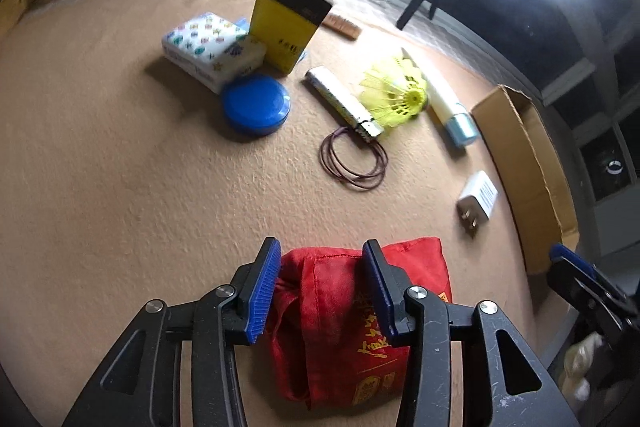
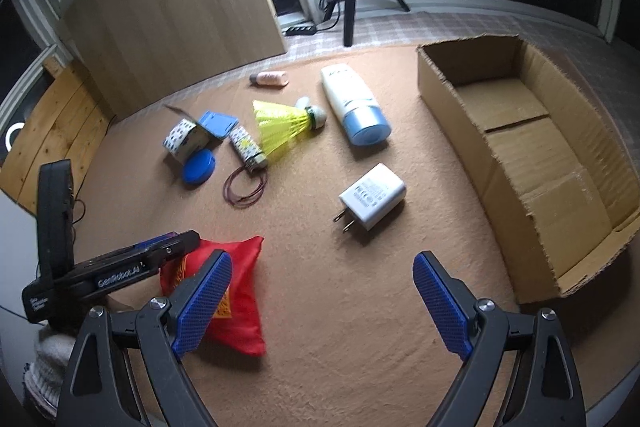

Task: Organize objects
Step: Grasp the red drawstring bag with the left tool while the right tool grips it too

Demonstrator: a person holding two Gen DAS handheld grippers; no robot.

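Note:
A red cloth pouch (image 1: 340, 311) with gold print lies on the tan mat. My left gripper (image 1: 322, 287) has closed its blue pads on the pouch's bunched end. The pouch also shows in the right wrist view (image 2: 236, 291), with the left gripper (image 2: 168, 251) on it. My right gripper (image 2: 322, 303) is open and empty above bare mat, right of the pouch. An open cardboard box (image 2: 532, 163) stands at the right and holds nothing; it also shows in the left wrist view (image 1: 528, 167).
On the mat lie a white charger (image 2: 372, 201), a white tube with blue cap (image 2: 354, 105), a yellow shuttlecock (image 2: 286, 125), a lighter (image 2: 248, 149), a wire loop (image 2: 244, 189), a blue round lid (image 2: 199, 167), a patterned tissue pack (image 1: 212, 45) and a yellow card (image 1: 286, 23).

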